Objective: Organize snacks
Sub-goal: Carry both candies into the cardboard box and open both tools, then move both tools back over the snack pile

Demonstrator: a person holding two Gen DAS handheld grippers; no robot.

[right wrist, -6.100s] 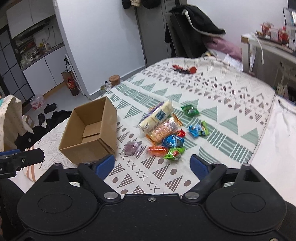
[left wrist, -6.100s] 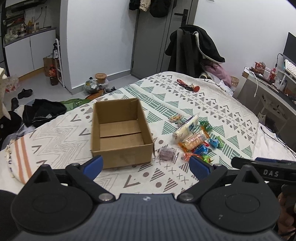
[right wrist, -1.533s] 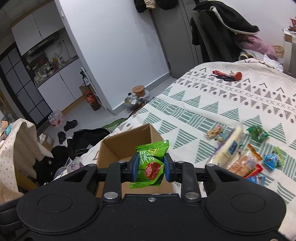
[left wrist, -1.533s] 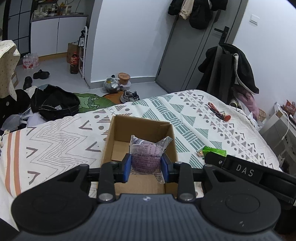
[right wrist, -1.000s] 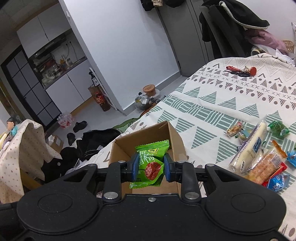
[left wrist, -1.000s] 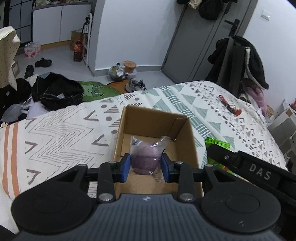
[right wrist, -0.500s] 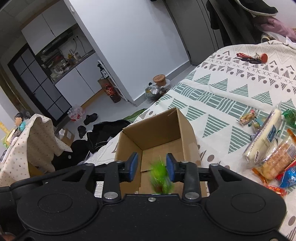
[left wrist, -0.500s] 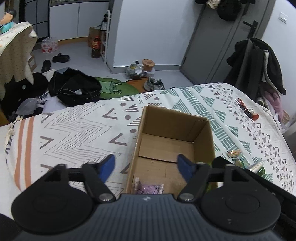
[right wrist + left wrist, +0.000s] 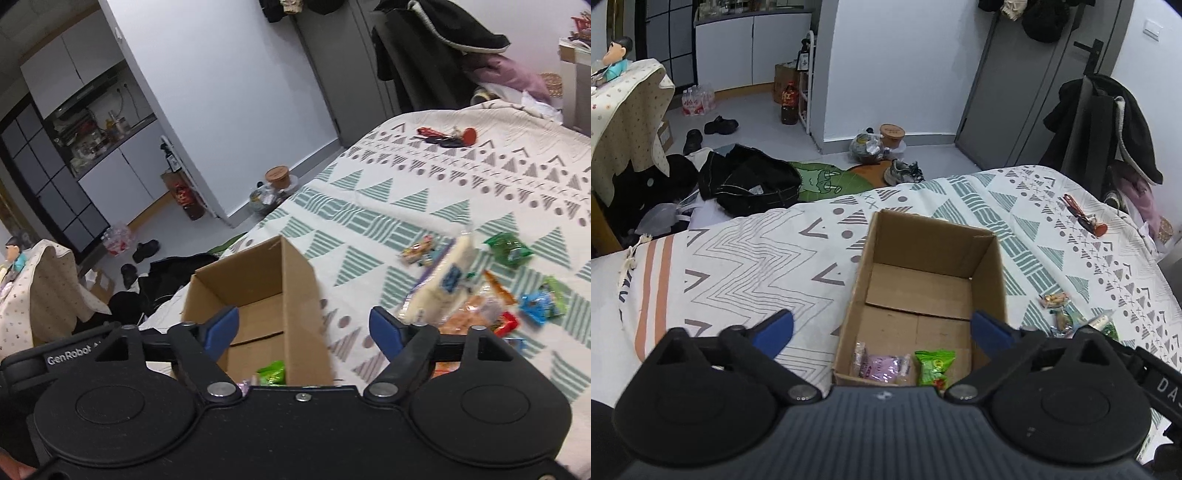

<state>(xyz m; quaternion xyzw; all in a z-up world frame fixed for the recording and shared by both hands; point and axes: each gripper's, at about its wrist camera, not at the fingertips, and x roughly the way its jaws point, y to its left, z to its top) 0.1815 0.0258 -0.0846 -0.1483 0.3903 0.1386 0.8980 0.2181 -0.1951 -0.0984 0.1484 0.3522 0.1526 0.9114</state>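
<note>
Hovering above a cardboard box on a patterned bed, the left gripper and the right gripper both have their blue-tipped jaws spread wide and hold nothing. Two snacks already lie side by side at the box's near end: a purple pack and a green pack. The remaining snacks sit in a loose pile on the bed to the right of the box, including a long white pack and small bright candies. The likely risks are a jaw clipping the light box wall on the way out and sliding or tipping it on the soft bedding, or slippery wrappers squirting free when pinched. The pile is crowded, so one grab may drag neighbours along. Scissors lie farther up the bed, well apart. Nothing blocks the path between pile and box. Shoes, bags and a bottle clutter the floor beyond.
</note>
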